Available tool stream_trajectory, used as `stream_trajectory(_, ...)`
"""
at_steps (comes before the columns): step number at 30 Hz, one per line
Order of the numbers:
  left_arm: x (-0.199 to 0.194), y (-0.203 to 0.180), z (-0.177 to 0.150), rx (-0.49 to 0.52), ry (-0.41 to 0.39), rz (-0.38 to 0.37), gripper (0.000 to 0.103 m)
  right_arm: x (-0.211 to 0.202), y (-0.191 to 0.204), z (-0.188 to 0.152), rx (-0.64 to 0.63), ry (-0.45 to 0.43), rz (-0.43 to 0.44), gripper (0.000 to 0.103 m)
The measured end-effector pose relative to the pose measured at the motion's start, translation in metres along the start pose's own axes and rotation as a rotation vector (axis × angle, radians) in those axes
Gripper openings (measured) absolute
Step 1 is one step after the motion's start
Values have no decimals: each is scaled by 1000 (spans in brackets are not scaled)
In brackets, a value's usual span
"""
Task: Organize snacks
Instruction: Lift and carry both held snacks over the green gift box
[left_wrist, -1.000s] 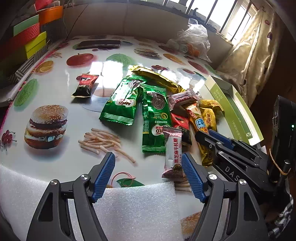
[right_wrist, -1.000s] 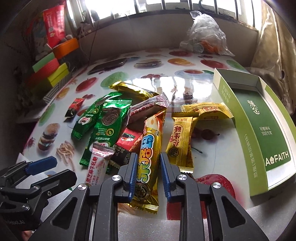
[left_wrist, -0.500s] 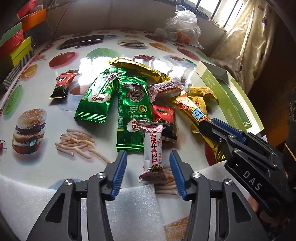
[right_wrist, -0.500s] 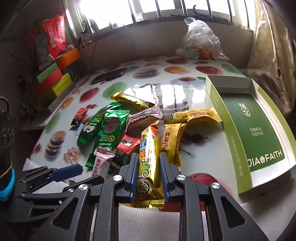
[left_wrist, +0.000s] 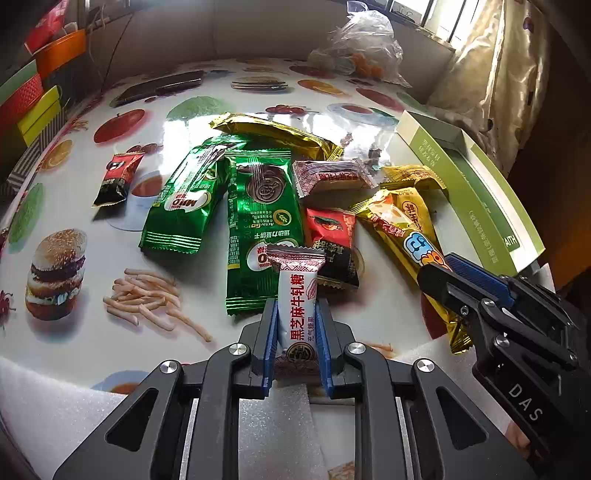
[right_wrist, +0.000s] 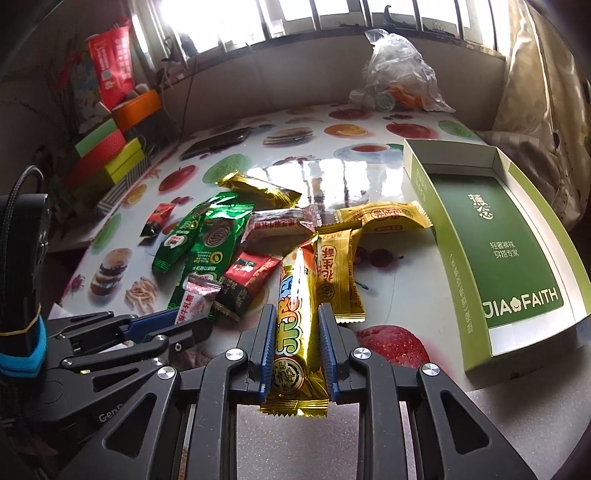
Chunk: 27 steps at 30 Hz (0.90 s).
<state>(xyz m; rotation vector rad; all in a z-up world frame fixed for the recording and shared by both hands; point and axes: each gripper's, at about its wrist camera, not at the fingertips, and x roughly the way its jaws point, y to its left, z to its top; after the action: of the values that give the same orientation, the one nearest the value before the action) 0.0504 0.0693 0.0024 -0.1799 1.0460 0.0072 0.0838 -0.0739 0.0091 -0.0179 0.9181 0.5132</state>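
Left gripper (left_wrist: 295, 332) jaws, wide a second ago, now clamped on the white nougat packet (left_wrist: 300, 295) at the pile's 6 o'clock edge. Right gripper (right_wrist: 297, 343) is clamped on the gold bar (right_wrist: 295, 314). Risk: the bar's far end could drag the yellow packet (right_wrist: 338, 273) when lifted toward the green box (right_wrist: 517, 240) at 2 o'clock.

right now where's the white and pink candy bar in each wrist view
Left wrist: white and pink candy bar at bottom centre, clamped in the left gripper.
Right wrist: lower left, beside the green wafer pack.
Shared landmark: green box at right.
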Motion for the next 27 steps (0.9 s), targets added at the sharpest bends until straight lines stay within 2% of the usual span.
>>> stream_trajectory(7,1,1,1,-4,-5,-8,20,14,4,0,-43,57,-18,22)
stream_trajectory(13,2,3,3,-20,-3,-8,20,29,8,6,-73,98,-32,28)
stream_trajectory(17,3,2,3,-15,-6,-2,20,33,12,8,-97,92,-55,29)
stream_trajectory(20,3,2,4,-15,-4,4,20,33,12,8,-103,85,-66,23)
stream_trajectory(27,-2,4,3,-20,-18,15,19,27,8,7,-73,60,-47,22)
